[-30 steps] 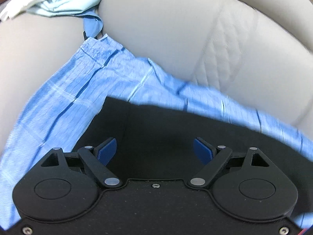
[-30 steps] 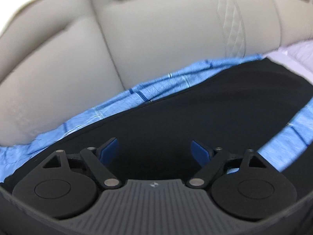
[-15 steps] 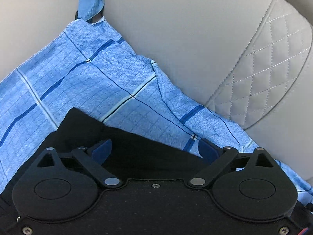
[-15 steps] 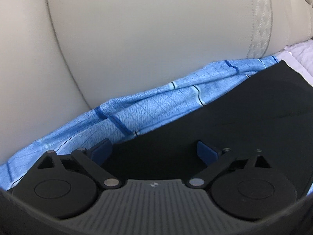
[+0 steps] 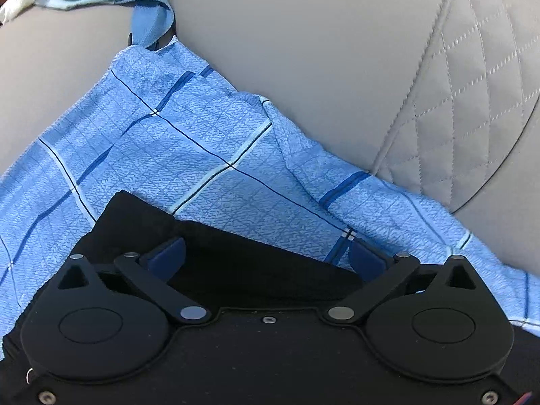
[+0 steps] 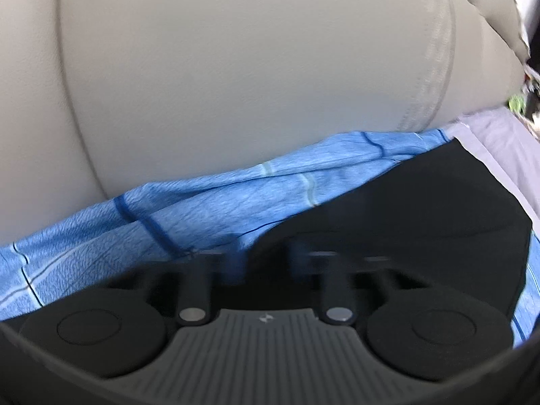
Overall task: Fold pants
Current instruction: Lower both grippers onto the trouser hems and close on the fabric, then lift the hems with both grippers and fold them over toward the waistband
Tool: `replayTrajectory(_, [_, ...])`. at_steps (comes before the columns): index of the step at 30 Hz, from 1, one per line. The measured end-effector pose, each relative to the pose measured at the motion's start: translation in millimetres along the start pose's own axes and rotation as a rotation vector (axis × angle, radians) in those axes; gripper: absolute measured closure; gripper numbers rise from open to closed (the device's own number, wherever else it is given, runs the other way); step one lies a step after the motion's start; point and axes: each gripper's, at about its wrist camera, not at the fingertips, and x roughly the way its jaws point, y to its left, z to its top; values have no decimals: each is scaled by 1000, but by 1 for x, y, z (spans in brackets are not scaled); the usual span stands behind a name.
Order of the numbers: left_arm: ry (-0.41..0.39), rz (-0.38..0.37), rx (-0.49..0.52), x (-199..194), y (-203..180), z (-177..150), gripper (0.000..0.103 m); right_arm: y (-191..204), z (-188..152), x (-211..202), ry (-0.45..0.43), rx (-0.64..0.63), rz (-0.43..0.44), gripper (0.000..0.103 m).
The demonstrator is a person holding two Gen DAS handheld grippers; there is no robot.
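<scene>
black pants (image 5: 243,253) lie on blue plaid cloth (image 5: 189,155) over grey sofa (image 5: 320,50). left gripper (image 5: 266,256) jaws spread wide over the pants edge at 6 o'clock. right gripper (image 6: 266,256) blurred, jaws look nearly closed, can't tell if gripping pants (image 6: 422,222).

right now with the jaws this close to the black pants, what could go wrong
1. The right gripper is motion-blurred, its jaws narrowed over the black pants; it may pinch too little fabric, or the blue checked cloth beneath.
2. The left gripper is open, one jaw beside that cloth; closing could grab both layers.
3. The cloth is wrinkled against the sofa, so a fold could drag it.
</scene>
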Motion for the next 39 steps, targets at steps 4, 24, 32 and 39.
replayTrajectory(4, [-34, 35, 5, 1, -4, -7, 0, -25, 0, -10, 13, 17, 25, 101])
replayTrajectory(24, [-43, 111, -58, 4, -4, -7, 0, -36, 21, 14, 124, 75, 80, 7])
replayTrajectory(32, [-73, 179, -95, 1, -6, -7, 34, -9, 16, 22, 108, 10, 3, 23])
replayTrajectory(39, [-147, 166, -2, -28, 2, -23, 103, -40, 0, -15, 75, 128, 52, 100])
